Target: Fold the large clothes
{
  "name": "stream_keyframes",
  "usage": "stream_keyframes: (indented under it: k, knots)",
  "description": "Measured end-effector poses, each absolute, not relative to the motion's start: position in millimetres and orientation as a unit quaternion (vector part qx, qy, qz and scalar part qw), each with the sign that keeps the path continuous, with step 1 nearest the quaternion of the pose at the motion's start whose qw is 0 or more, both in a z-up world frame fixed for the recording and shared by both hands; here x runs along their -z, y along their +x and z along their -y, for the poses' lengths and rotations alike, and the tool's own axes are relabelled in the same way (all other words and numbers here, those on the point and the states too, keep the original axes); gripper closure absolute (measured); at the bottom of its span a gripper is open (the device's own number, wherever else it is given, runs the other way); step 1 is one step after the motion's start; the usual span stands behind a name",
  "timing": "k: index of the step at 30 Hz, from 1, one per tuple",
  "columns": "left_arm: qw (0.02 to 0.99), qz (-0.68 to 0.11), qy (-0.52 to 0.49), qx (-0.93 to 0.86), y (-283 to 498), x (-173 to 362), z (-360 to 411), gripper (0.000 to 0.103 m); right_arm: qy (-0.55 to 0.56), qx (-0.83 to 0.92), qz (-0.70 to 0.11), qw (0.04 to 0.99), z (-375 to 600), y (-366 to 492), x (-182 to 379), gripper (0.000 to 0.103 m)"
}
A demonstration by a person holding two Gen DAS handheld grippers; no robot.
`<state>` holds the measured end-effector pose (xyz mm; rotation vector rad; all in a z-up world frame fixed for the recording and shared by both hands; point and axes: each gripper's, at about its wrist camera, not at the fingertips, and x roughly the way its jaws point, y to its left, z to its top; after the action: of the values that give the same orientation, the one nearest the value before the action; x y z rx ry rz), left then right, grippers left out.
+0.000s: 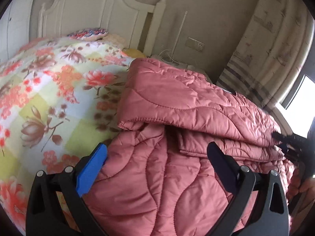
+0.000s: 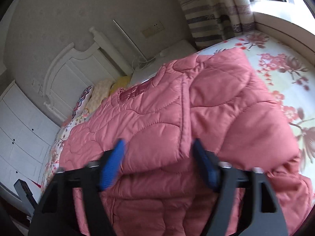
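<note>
Left gripper [image 1: 157, 157] gapes wide over pink quilted coat [image 1: 187, 118] just ahead on floral bedsheet [image 1: 49, 98]; right gripper [image 2: 158, 153], half-closed, straddles folded edge, grip unclear. Pinch all layers before lifting.

We can read no text, label, brand, number or sign anywhere; the dark tab on the pink quilted padded jacket [image 1: 196, 106] is too small to make out.

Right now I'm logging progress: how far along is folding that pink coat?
Done: the pink quilted coat lies on the floral bedspread with a panel already folded over. In hand: the right tool straddles the folded edge; the left tool hangs open above it. Left: further folds.
</note>
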<state>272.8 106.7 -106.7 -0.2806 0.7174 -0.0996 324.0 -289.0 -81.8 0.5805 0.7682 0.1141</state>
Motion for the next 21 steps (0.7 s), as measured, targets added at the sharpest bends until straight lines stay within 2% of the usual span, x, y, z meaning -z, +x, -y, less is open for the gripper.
stream_keyframes:
  k: [1,2,6,12,13,16,18,21]
  knots:
    - [0.922,-0.352,-0.154,0.044,273,109,-114,0.003,0.285,-0.048,-0.364,0.885,290,323,80,0.077]
    - [0.920,-0.354,-0.164,0.041,273,110,-117,0.003,0.292,-0.046,-0.355,0.887,290,319,78,0.082]
    - [0.913,-0.360,-0.192,0.032,274,114,-127,0.003,0.285,-0.032,-0.326,0.901,283,284,66,0.085]
    - [0.916,-0.357,-0.179,0.035,273,112,-123,0.003,0.284,-0.027,-0.361,0.888,295,271,89,0.083]
    - [0.916,-0.357,-0.182,0.034,272,113,-124,0.003,0.280,-0.025,-0.359,0.890,297,270,85,0.079]
    - [0.914,-0.359,-0.184,0.031,272,113,-125,0.003,0.236,0.039,-0.322,0.916,296,261,57,0.050]
    - [0.914,-0.361,-0.182,0.031,273,113,-124,0.003,0.166,0.050,-0.272,0.946,277,253,31,0.046]
    - [0.915,-0.359,-0.181,0.030,272,112,-124,0.003,0.077,0.019,-0.272,0.959,238,264,19,0.046]
